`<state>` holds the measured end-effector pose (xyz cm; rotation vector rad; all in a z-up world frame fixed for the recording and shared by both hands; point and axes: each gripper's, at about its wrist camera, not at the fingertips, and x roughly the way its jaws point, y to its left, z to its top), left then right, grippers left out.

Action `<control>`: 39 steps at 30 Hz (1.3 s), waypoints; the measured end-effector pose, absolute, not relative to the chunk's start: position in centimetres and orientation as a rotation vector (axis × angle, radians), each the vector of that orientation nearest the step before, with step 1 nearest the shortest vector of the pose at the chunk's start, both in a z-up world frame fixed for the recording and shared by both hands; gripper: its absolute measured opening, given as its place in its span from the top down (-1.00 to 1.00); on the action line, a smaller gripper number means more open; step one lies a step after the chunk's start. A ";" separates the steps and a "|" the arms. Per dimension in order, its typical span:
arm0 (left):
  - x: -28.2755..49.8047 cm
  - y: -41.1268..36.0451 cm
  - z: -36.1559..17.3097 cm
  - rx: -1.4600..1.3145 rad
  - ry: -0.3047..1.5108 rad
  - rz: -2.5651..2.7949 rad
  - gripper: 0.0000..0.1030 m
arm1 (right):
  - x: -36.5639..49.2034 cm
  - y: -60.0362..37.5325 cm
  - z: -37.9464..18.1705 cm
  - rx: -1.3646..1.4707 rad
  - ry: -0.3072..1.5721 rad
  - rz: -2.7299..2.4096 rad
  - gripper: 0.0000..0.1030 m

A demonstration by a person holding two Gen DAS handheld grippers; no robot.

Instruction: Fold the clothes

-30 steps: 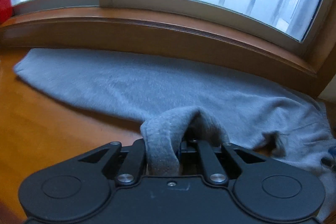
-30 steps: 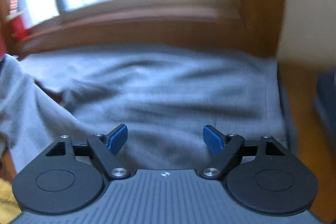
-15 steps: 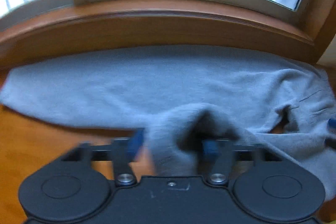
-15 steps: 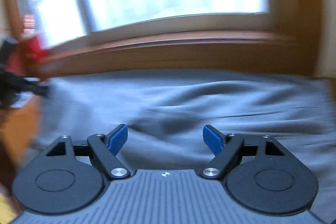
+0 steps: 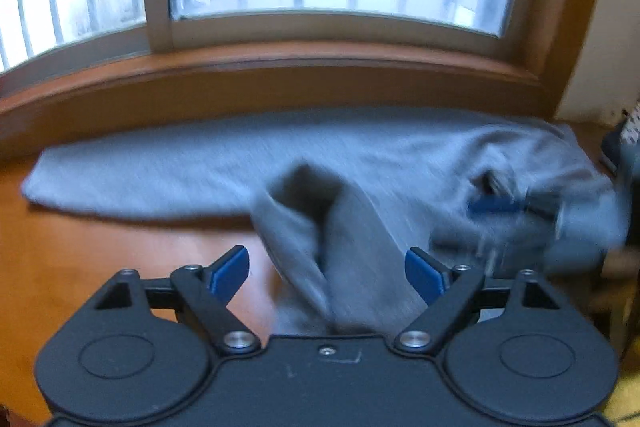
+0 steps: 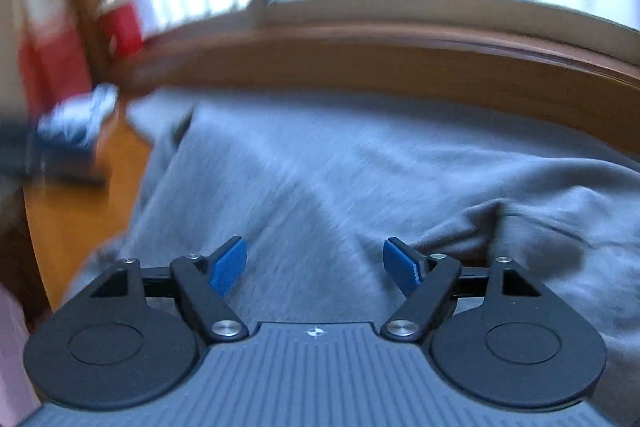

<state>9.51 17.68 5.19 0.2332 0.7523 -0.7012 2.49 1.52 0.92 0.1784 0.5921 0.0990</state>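
Note:
A grey sweat garment (image 5: 160, 163) lies spread on the wooden surface (image 5: 100, 239) below the window. A raised fold of it (image 5: 320, 227) runs toward me between the blue pads of my left gripper (image 5: 326, 275). Those jaws are opening and stand wide, with neither pad pressing the cloth. At the right of the left wrist view my right gripper (image 5: 504, 211) shows as a blur over the garment's right end. In the right wrist view it (image 6: 316, 267) hovers just above the grey cloth (image 6: 360, 167), jaws closing slightly but still wide, nothing between them. The left gripper (image 6: 60, 143) is a blur at the left.
A wooden window sill (image 5: 320, 67) and its riser border the far side of the garment. Red boxes (image 6: 120, 27) stand at the sill's left end. A dark object (image 5: 624, 143) lies at the right edge, with something yellow (image 5: 624, 407) at the bottom right.
My left gripper went from shut on the cloth fold to wide, and the fold now lies loose between its pads. The right gripper swept leftward across the garment.

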 end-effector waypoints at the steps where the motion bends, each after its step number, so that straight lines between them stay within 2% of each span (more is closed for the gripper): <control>1: 8.4 17.2 4.8 0.250 0.750 -0.712 -0.63 | 1.3 0.8 1.6 0.187 0.575 0.079 -0.52; 9: 1.4 11.3 3.1 0.422 0.644 -0.943 -0.62 | -9.7 -7.9 3.7 0.140 0.546 -0.285 -0.57; 15: -0.9 5.2 1.3 0.482 0.683 -0.978 -0.62 | -19.8 -16.6 1.7 0.405 0.555 -0.670 -0.58; 20: -1.8 3.5 0.4 0.456 0.722 -0.819 -0.62 | -23.3 -17.6 1.5 0.485 0.517 -0.583 -0.58; 26: -2.6 8.9 0.4 0.360 0.757 -0.495 -0.62 | -17.4 -12.4 2.1 0.374 0.572 -0.090 -0.58; 31: -3.2 16.4 -0.2 0.322 0.803 -0.279 -0.62 | -12.6 -4.8 2.6 0.294 0.624 0.316 -0.58; 39: 0.2 24.6 -3.9 0.090 0.911 -0.427 -0.62 | -10.1 6.4 0.6 0.158 0.709 0.417 -0.58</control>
